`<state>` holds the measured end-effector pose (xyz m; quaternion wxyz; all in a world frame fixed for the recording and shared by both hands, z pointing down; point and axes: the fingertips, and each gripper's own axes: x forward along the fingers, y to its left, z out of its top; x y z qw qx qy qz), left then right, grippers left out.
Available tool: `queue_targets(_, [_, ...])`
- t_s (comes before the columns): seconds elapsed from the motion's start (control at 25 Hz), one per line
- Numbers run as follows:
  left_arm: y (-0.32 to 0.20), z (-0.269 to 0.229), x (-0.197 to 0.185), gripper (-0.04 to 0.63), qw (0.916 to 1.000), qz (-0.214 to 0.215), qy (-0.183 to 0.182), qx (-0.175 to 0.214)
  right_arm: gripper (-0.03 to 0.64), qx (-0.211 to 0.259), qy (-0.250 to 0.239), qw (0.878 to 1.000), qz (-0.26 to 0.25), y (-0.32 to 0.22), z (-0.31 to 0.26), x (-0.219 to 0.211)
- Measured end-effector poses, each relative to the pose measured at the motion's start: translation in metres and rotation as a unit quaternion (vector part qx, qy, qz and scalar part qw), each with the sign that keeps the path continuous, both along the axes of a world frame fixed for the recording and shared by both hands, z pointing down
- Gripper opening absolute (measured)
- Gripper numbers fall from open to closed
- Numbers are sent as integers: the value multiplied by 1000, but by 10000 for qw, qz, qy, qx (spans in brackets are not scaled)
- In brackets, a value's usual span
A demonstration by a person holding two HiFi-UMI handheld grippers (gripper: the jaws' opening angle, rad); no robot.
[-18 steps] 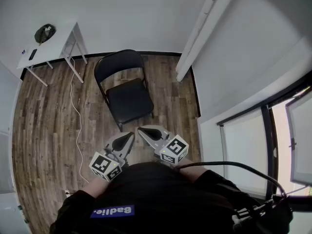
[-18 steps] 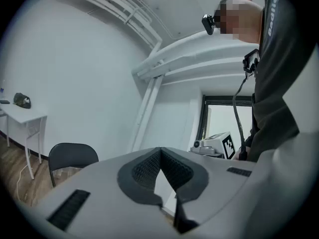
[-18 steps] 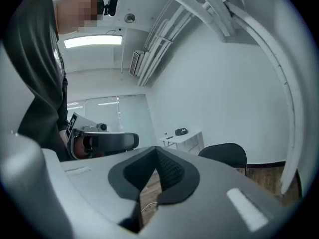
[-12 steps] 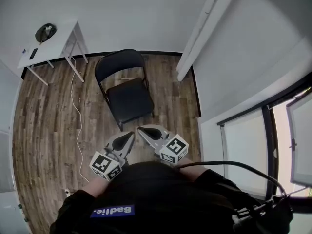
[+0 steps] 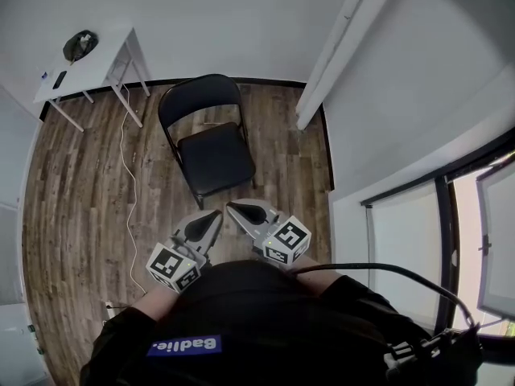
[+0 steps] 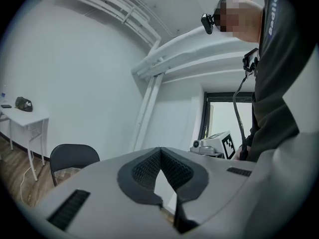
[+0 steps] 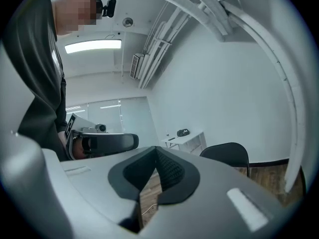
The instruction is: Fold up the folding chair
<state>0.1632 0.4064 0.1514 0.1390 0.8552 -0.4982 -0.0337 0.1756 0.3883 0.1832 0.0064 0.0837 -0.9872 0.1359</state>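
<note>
Holding both grippers at chest, we had left gripper (image 5: 214, 215) and right gripper (image 5: 232, 208) jaws together, nothing between. Folding chair (image 5: 213, 159) stood unfolded at far edge of wood floor (image 5: 80, 183), well apart from tips, white table (image 5: 92, 63) at far-left corner.

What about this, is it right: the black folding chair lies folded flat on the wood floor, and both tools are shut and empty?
No. In the head view the folding chair stands unfolded, seat down, on the wood floor. The left tool and right tool are shut and empty.
</note>
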Motion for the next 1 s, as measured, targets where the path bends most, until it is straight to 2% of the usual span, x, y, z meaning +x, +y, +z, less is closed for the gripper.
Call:
queue_targets(0.28, [-5,15,12,5,9996,-269,-77,18,2,-50,90,9999,-139,-9,20,18])
queue_targets(0.48, [-28,16,-8,5,9995,-323,-47,16,2,-54,160,9998,-62,-32,26,6])
queue_targets(0.76, [-82,28,-80,5,10000,26,-25,31,2,-121,316,9990,286,-88,38,-61])
queue_targets(1.0, [-144,30,-168,5,9990,430,57,72,2,-270,504,9964,623,-137,46,-146])
